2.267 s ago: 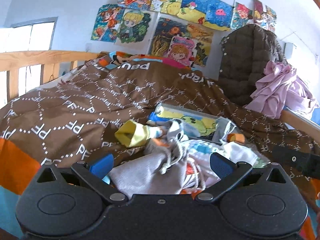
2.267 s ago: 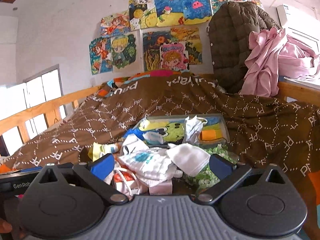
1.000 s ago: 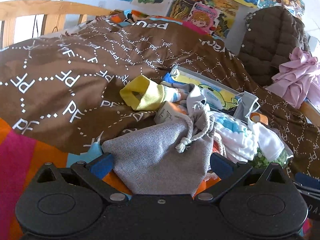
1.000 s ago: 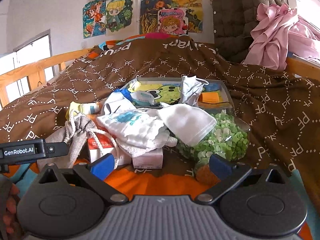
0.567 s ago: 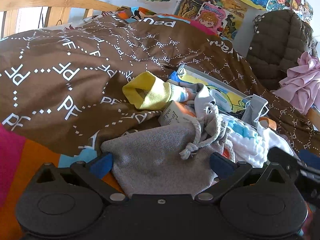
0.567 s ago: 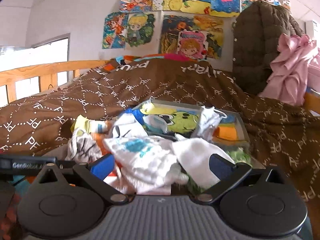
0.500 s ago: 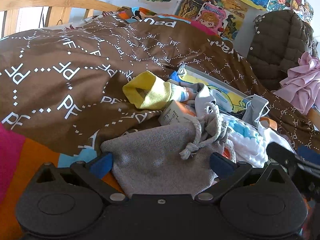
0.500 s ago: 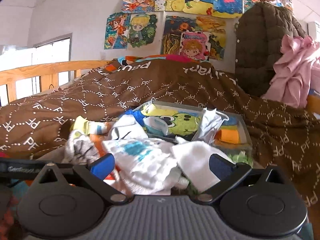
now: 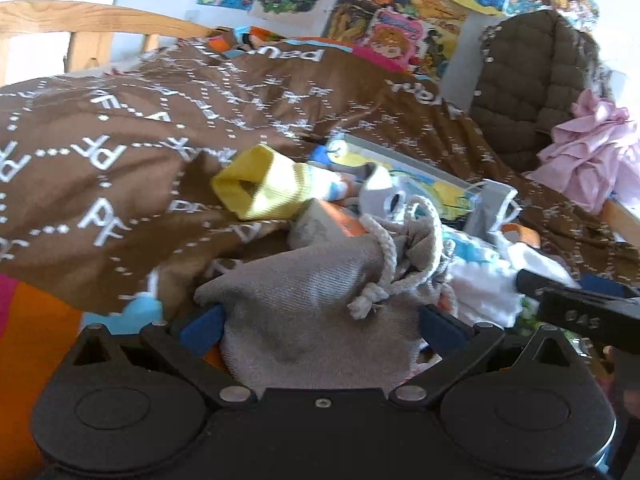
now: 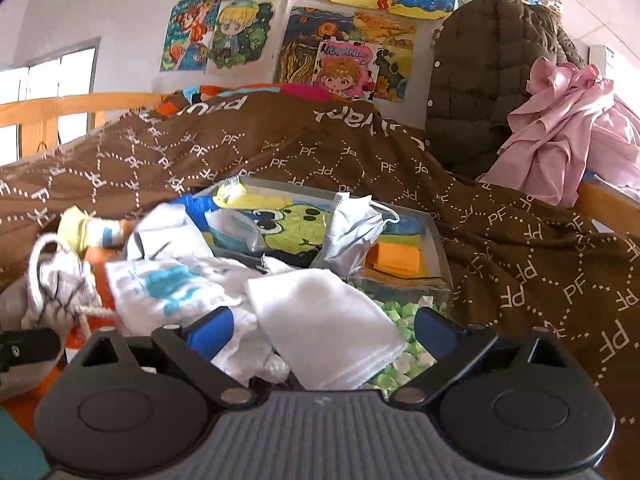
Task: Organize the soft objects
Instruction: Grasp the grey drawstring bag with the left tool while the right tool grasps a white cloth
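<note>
Lying between the left gripper (image 9: 320, 326) fingers, grey pouch (image 9: 320, 304) points away.

Bedroom: bed rail (image 10: 80, 102), blanket (image 10: 280, 148)

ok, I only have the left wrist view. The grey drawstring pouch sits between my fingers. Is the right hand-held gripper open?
Observer: Yes. The right hand-held gripper is open, with one finger on either side of a white cloth.
Operator: What's under that cloth?
Observer: Loose green and white pieces, it looks like in clear wrap. The cloth lies over them.
Operator: And the tray behind?
Observer: The tray shows a green frog print inside, left of the grey mask.
</note>
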